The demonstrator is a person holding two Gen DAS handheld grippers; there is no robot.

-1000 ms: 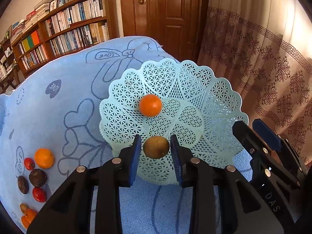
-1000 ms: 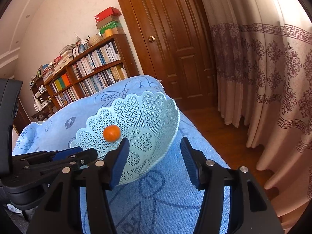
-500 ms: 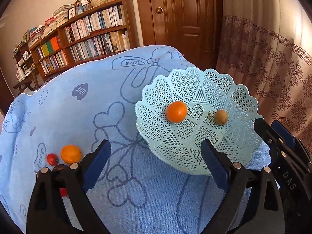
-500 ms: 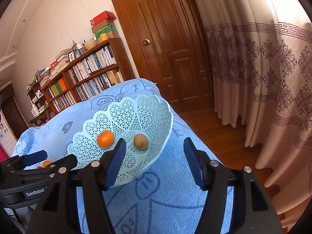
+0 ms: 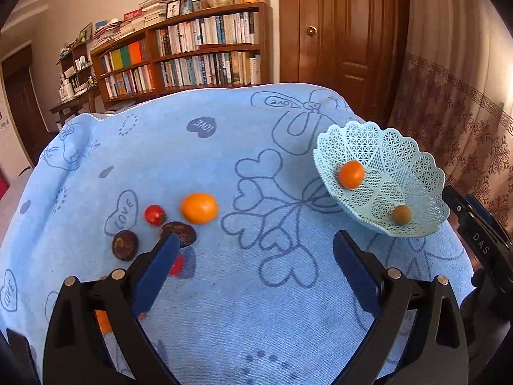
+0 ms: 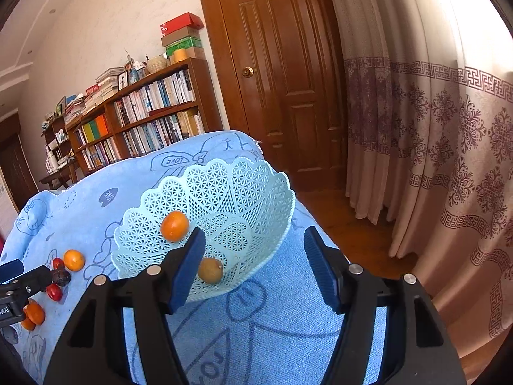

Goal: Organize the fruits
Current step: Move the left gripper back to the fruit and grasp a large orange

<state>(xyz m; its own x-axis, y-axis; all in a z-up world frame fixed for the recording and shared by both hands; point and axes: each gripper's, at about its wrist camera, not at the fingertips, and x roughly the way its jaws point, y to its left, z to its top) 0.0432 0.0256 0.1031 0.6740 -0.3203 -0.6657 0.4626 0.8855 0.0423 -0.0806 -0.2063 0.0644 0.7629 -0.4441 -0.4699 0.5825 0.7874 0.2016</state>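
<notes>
A pale blue lattice basket (image 5: 413, 166) (image 6: 256, 192) stands on the blue cloth at the right, holding a small orange fruit (image 5: 351, 175) (image 6: 174, 226) and a brown round fruit (image 5: 401, 214) (image 6: 210, 270). On the cloth to the left lie a loose orange (image 5: 199, 208) (image 6: 73, 260), a red fruit (image 5: 154, 214), two dark brown fruits (image 5: 181, 235) (image 5: 125, 245) and more red and orange ones partly hidden behind my left finger. My left gripper (image 5: 256, 272) is open and empty, above the cloth between the pile and the basket. My right gripper (image 6: 256, 266) is open and empty, just in front of the basket.
The blue towel (image 5: 224, 160) with heart drawings covers a raised surface that drops off at the right. Behind stand a bookshelf (image 5: 192, 61), a wooden door (image 5: 340, 32) and a patterned curtain (image 6: 449, 160).
My left gripper let go of the brown fruit into the basket, opened wide, and pulled back and left toward the loose fruits. The right gripper stayed open and shifted slightly.
</notes>
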